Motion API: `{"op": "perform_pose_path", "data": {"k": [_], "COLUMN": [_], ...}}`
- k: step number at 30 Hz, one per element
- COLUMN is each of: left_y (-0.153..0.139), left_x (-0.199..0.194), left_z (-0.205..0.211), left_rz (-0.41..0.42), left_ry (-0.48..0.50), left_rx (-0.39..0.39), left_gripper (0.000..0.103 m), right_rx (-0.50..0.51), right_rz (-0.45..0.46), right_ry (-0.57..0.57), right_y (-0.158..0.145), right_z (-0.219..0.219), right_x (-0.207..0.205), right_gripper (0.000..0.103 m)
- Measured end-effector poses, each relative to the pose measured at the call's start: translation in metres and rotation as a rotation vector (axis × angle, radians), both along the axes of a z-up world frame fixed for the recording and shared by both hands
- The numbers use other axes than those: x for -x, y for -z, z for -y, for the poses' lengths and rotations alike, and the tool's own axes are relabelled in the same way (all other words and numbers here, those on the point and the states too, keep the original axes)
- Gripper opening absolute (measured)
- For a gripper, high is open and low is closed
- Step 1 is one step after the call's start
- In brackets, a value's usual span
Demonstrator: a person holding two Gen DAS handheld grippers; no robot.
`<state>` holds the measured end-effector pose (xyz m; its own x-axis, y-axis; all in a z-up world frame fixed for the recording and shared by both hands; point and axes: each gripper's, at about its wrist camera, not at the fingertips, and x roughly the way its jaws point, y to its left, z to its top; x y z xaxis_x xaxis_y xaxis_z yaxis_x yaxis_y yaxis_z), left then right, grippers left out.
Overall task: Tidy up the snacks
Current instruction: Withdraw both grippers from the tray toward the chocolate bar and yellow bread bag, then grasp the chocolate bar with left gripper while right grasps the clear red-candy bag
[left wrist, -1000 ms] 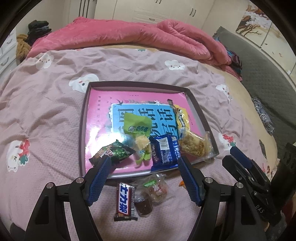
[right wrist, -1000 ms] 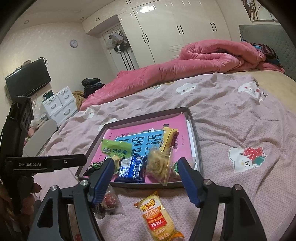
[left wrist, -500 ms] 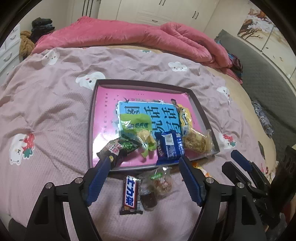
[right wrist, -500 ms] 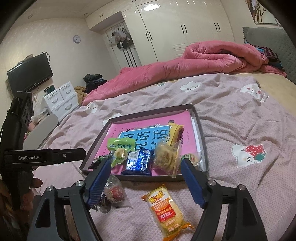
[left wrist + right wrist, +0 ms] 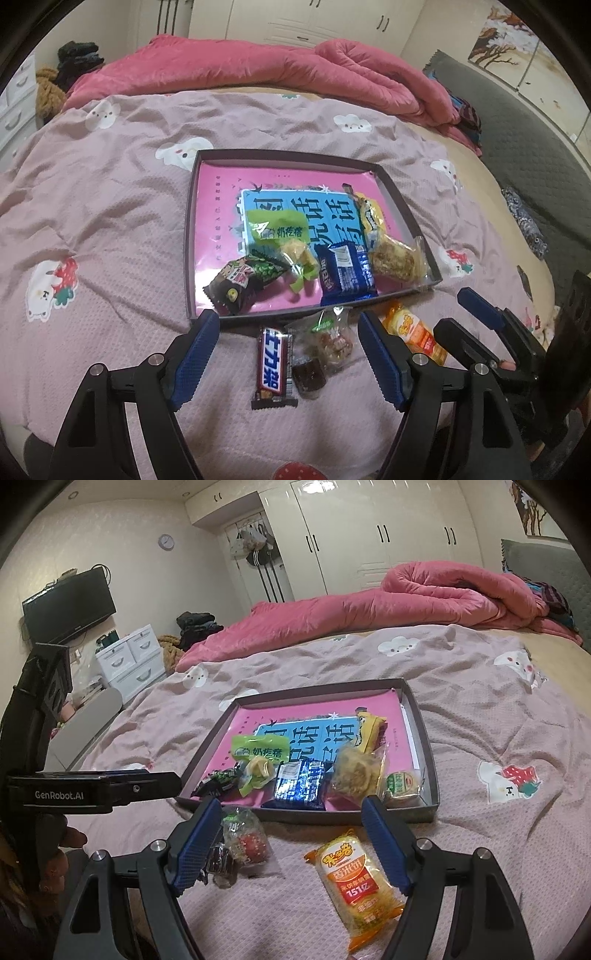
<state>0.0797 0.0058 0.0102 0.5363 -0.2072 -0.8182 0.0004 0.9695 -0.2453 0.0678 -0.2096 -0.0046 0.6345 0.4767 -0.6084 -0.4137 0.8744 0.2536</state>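
Bedspread [image 5: 122, 206]: dusty pink, white bunny/cloud prints with red strawberries. Quilt [image 5: 258, 62]: coral pink. Tray [image 5: 189, 236]: dark grey-brown rim, liner pink with blue panel, dark lettering. Snack packs: green [image 5: 275, 227], dark blue [image 5: 345, 271], black-green [image 5: 245, 282], yellow [image 5: 371, 218]. Chocolate bar [image 5: 274, 367]: brown, blue-white lettering. Rice cracker pack [image 5: 356, 880]: yellow-orange, red label. Gripper pads [image 5: 195, 358]: blue, arms black. Wardrobe [image 5: 369, 535]: white, black handles.

Both wrist views pulled back from the tray [image 5: 402, 218] since a second ago. Chocolate bar [image 5: 274, 365] and clear candy bag [image 5: 330, 338] now sit further up between the left gripper [image 5: 288, 363] fingers. Orange rice-cracker pack [image 5: 360, 880] now fully between the right gripper [image 5: 291, 843] fingers; its jaws spread slightly wider. Snacks themselves haven't shifted
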Motion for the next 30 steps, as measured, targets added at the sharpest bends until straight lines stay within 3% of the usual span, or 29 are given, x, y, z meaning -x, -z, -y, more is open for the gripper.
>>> {"op": "perform_pose_path", "data": {"k": [19,30], "left_y": [0.018,0.046], "left_x": [0.017,0.018], "left_z": [-0.020,-0.018], "left_rz": [-0.049,-0.133], "left_ry": [-0.011,0.008], "left_rx": [-0.015,-0.034], "left_gripper": [0.079,0.079], "right_rx": [0.056,0.092], "right_rz": [-0.021,-0.044], "right_ry": [-0.045,-0.072], "right_y": [0.006,0.014], "right_z": [-0.019,-0.030], "right_x": [0.009,0.012], "right_gripper": [0.078,0.078]}}
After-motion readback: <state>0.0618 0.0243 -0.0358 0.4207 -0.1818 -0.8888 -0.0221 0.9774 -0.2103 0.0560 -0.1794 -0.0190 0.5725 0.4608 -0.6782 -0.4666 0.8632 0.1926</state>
